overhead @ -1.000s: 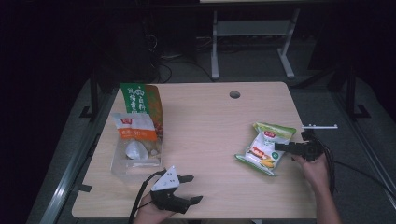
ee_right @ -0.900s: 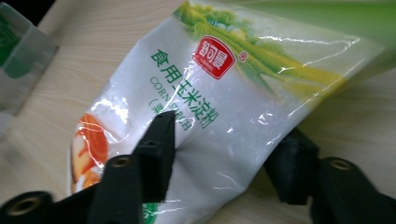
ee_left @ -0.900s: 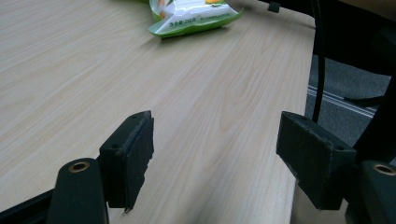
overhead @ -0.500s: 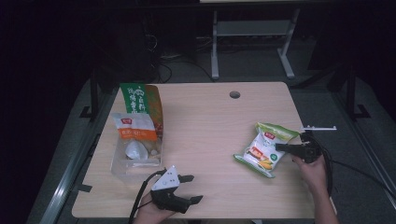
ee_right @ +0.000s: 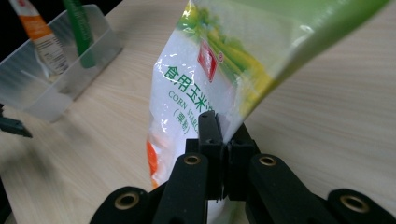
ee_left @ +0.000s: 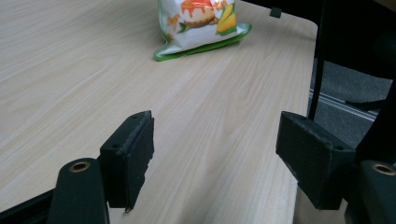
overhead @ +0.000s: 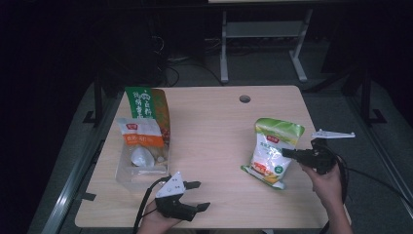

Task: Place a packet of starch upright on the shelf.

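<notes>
A: Glossy plastic, white and green, with a corn picture: this soft bag of corn starch [overhead: 272, 155] is near the right edge of the pale wooden table [overhead: 214, 131]. Its lower end rests on the wood and its upper part is tilted up.

B: Who holds it?

A: The right gripper [ee_right: 223, 149]. Its jaws have just been closing, and now they pinch the side seam of the bag between the pads.

B: And the left gripper [ee_left: 219, 154]?

A: Its jaws stand wide apart with nothing between them, low near the front edge of the table.

B: How will the bag behave?

A: I think the powder inside shifts, so the bag sags and swings under the seam. The film looks slippery; a thin edge may slide out. A hold deeper on the seam, or support from below, seems safer.

B: What is unclear?

A: The clear plastic box [overhead: 141, 163] near the left edge holds an orange and white packet [overhead: 140, 133] and a green pouch [overhead: 143, 105]; the small white thing on its floor I cannot identify. The room behind is dark.
</notes>
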Demonstrator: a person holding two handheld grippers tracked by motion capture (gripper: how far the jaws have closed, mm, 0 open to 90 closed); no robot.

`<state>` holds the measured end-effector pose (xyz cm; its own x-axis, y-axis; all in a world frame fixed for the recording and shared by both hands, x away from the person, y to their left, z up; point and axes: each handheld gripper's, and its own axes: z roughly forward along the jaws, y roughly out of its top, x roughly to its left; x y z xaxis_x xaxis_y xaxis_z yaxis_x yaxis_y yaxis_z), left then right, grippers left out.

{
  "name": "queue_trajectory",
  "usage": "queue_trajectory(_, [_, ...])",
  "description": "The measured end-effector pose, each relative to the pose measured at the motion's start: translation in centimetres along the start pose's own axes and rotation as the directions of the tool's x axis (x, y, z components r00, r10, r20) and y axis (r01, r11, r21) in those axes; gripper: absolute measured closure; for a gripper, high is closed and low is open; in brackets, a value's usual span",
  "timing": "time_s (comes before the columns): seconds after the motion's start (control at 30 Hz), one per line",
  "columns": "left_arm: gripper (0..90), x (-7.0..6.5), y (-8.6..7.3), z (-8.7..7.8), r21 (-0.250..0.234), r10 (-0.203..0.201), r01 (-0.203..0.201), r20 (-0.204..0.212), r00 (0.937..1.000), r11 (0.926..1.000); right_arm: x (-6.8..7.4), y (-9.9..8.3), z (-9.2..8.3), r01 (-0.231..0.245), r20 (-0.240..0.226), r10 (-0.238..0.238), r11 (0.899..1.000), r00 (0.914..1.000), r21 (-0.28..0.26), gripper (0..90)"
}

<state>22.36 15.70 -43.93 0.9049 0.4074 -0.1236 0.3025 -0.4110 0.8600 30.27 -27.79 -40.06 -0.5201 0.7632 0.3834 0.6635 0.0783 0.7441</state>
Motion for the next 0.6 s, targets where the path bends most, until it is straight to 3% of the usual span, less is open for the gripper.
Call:
queue_trajectory(0.23, [27.4,0.1,0.0,0.0,-0.004,-0.002,0.002,-0.001,1.0000,1.0000,3.3,1.1,0.0,0.097,-0.024,-0.097,0.995,0.9950,0.007,88.6])
queue_trajectory(0.6, [27.4,0.4,0.0,-0.1,-0.005,-0.004,0.004,-0.009,0.9999,1.0000,6.9,2.5,1.4,0.216,-0.063,-0.217,0.976,0.9742,-0.012,88.8])
